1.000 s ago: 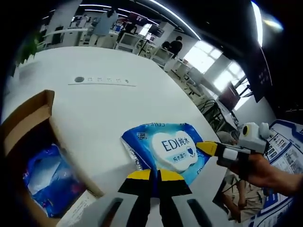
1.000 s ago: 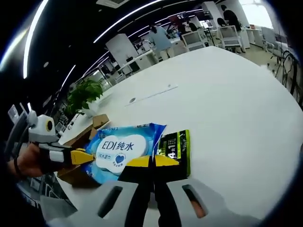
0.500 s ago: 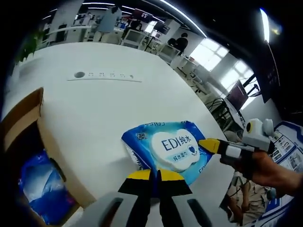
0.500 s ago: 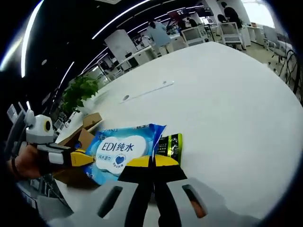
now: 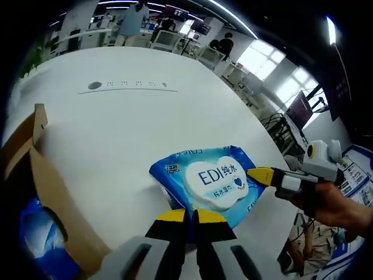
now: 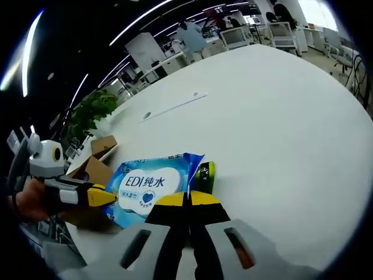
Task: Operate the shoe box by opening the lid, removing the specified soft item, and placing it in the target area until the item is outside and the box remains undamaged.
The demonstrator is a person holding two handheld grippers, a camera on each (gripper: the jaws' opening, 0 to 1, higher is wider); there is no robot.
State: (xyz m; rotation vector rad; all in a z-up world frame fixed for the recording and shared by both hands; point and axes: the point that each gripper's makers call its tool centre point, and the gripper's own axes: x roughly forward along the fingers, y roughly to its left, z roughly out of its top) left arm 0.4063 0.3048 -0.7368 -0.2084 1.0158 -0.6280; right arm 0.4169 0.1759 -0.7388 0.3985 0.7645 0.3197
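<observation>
Holding the blue wipes pack [image 5: 205, 184] from both ends, clear of the shoe box.

Left gripper view: left gripper [image 5: 190, 217] has its yellow-tipped fingers pressed together on the near edge of the pack. Right gripper [image 5: 263, 176] comes in from the right, its yellow tip at the pack's far edge. Whether the pack rests on the white bench [image 5: 128, 125] or hangs just above it, I can't tell. Shoe box [image 5: 35, 169] sits at the left, lid flap up, open. Another blue soft pack [image 5: 35, 233] is inside it.

Right gripper view: right gripper [image 6: 187, 200] fingers are closed on the pack's edge [image 6: 152, 184]. A dark green packet [image 6: 204, 174] shows just behind the pack, right by the tips; can't tell if it's caught in the pinch too. Left gripper [image 6: 100, 197] reaches in from the left, tip at the opposite end. Box [image 6: 93, 166] is beyond it, near a potted plant [image 6: 87, 114].

Risks, judged from here:
- Two grips on one soft pouch. If the hands pull apart, the film stretches or tears at the seam.
- Uneven release: one lets go first, and the pack swings or slides off toward the box or the bench edge.
- If the green packet is pinched along, it gets dragged to the target area too.
- Left hand is close to the open box; a careless sweep could bend the flap.
</observation>
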